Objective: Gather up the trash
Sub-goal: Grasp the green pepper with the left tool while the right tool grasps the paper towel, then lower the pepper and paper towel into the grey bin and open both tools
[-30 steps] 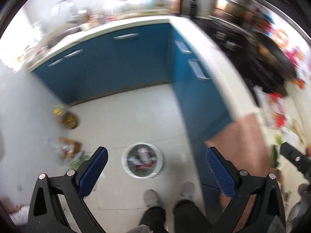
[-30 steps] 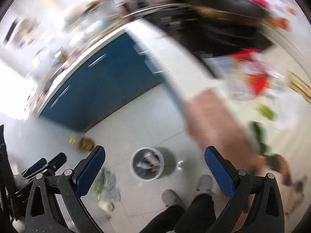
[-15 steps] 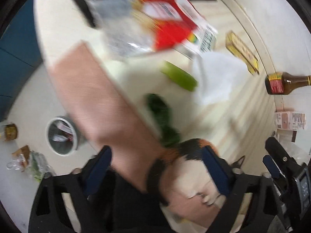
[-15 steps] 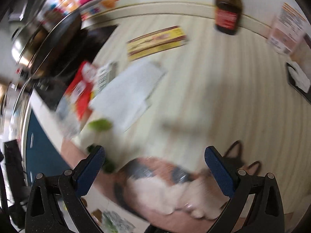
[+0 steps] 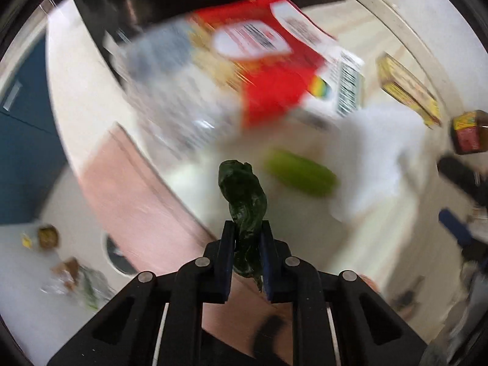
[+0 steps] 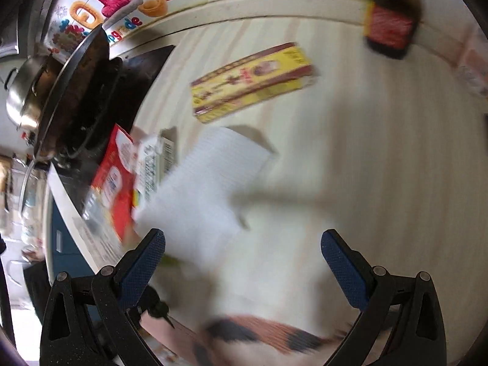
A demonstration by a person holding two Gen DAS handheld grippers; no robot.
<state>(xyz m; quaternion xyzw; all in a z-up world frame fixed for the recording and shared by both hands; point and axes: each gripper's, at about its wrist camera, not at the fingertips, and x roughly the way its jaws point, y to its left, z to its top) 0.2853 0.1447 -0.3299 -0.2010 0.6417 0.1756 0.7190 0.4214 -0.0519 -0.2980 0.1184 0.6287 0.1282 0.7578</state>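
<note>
While its jaws are closing, left hand-held gripper [image 5: 246,245] around dark green scrap [image 5: 244,195]; right hand-held gripper [image 6: 242,254] apart.

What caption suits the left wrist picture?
Left hand-held gripper closing on a dark green leaf scrap above the cluttered counter.

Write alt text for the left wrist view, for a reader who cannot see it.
The left gripper is closing its two dark fingers on a limp dark green vegetable scrap above a pale countertop. Behind it, blurred, lie a red package, a light green piece and a white paper towel.
</note>
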